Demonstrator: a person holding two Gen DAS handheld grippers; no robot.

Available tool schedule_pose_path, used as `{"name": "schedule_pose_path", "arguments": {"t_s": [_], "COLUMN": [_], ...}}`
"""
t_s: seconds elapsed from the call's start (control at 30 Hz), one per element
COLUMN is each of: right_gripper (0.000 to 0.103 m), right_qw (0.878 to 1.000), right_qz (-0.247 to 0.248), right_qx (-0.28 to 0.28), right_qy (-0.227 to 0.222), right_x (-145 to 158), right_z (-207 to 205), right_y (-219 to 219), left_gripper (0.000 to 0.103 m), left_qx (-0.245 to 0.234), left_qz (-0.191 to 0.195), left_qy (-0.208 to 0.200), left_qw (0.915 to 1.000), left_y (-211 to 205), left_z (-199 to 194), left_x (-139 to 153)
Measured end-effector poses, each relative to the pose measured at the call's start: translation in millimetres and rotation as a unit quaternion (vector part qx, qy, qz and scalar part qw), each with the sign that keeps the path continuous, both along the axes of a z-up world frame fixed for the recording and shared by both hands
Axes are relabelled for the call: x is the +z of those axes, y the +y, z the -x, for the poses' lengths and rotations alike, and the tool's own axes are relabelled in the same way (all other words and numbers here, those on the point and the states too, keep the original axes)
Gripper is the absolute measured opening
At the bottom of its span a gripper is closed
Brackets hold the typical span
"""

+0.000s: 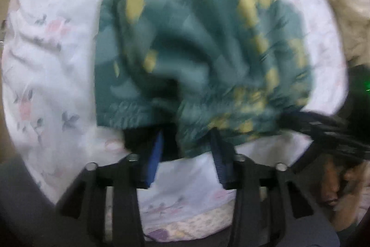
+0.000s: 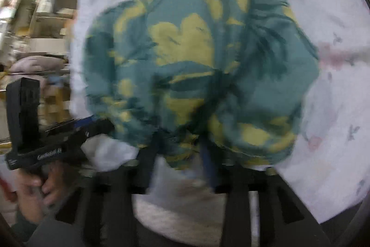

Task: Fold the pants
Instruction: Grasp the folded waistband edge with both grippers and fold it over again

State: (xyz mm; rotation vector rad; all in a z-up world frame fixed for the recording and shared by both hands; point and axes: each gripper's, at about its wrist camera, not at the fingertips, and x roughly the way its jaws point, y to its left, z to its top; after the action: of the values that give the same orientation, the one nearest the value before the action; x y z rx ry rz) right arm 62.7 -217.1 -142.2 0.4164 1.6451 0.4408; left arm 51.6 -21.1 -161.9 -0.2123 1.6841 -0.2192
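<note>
A white sheet [image 1: 53, 75] with faint pink flowers covers the bed and fills most of both views; on it lies a pair of teal pants [image 1: 192, 43] printed with yellow shapes and dark palms, bunched into a rumpled heap, its near edge reaching both tools; the left gripper [image 1: 188, 138] points steeply down at that edge, its blue-padded fingers [image 1: 155, 154] spread with cloth draped over the tips, but blur hides whether the pads pinch it; the right gripper [image 2: 182, 145] likewise stands parted with the hem over its tips, grip unclear; in the right view a hand [image 2: 34, 186] holds the left tool's black handle.
</note>
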Motion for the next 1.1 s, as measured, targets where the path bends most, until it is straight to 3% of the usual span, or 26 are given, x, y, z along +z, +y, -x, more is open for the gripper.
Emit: {"name": "schedule_pose_path", "arguments": {"t_s": [0.1, 0.17, 0.23, 0.37, 0.43, 0.53, 0.6, 0.67, 0.8, 0.93, 1.1], "right_gripper": [0.057, 0.057, 0.056, 0.055, 0.055, 0.055, 0.055, 0.055, 0.055, 0.055, 0.055], "right_qw": [0.998, 0.991, 0.985, 0.978, 0.979, 0.983, 0.981, 0.981, 0.99, 0.991, 0.992], "right_qz": [0.023, 0.064, 0.062, 0.042, 0.043, 0.052, 0.079, 0.095, 0.07, 0.06, 0.054], "right_qx": [0.016, 0.0, -0.023, 0.008, 0.026, 0.063, 0.096, 0.098, 0.055, 0.038, 0.023], "right_qy": [-0.053, -0.117, -0.16, -0.205, -0.199, -0.164, -0.148, -0.138, -0.114, -0.114, -0.112], "right_x": [24.3, 45.0, 58.2, 66.5, 57.5, 38.6, 28.3, 22.2, 20.0, 25.7, 29.9], "right_z": [-5.3, -11.3, -16.9, -33.4, -37.7, -37.0, -27.2, -24.2, -32.6, -35.1, -33.5], "right_y": [-4.1, -13.7, -18.2, 7.1, 21.3, 35.8, 41.7, 38.7, 25.2, 13.5, 9.4], "left_gripper": [0.04, 0.042, 0.042, 0.042, 0.042, 0.04, 0.021, 0.017, 0.017, 0.007, 0.006], "left_qx": [-0.003, 0.038, 0.085, 0.094, 0.11, 0.127, 0.132, 0.117, 0.087, 0.066, 0.059], "left_qz": [-0.021, -0.027, -0.02, -0.018, -0.012, -0.012, 0.016, 0.038, 0.028, 0.019, 0.037], "left_qy": [-0.062, -0.129, -0.172, -0.171, -0.169, -0.107, -0.083, -0.086, -0.091, -0.092, -0.128], "left_qw": [0.9979, 0.9906, 0.9812, 0.9807, 0.9793, 0.9861, 0.9876, 0.9886, 0.9916, 0.9934, 0.9894], "left_y": [3.8, 18.1, 29.2, 20.0, 28.3, 38.4, 39.6, 33.9, 20.5, 9.5, 17.7], "left_z": [-5.5, -12.7, -20.2, -37.6, -36.4, -28.6, -25.1, -23.8, -22.9, -23.0, -13.9], "left_x": [26.3, 50.5, 61.5, 53.1, 53.5, 27.2, 16.1, 18.1, 21.4, 21.5, 55.0]}}
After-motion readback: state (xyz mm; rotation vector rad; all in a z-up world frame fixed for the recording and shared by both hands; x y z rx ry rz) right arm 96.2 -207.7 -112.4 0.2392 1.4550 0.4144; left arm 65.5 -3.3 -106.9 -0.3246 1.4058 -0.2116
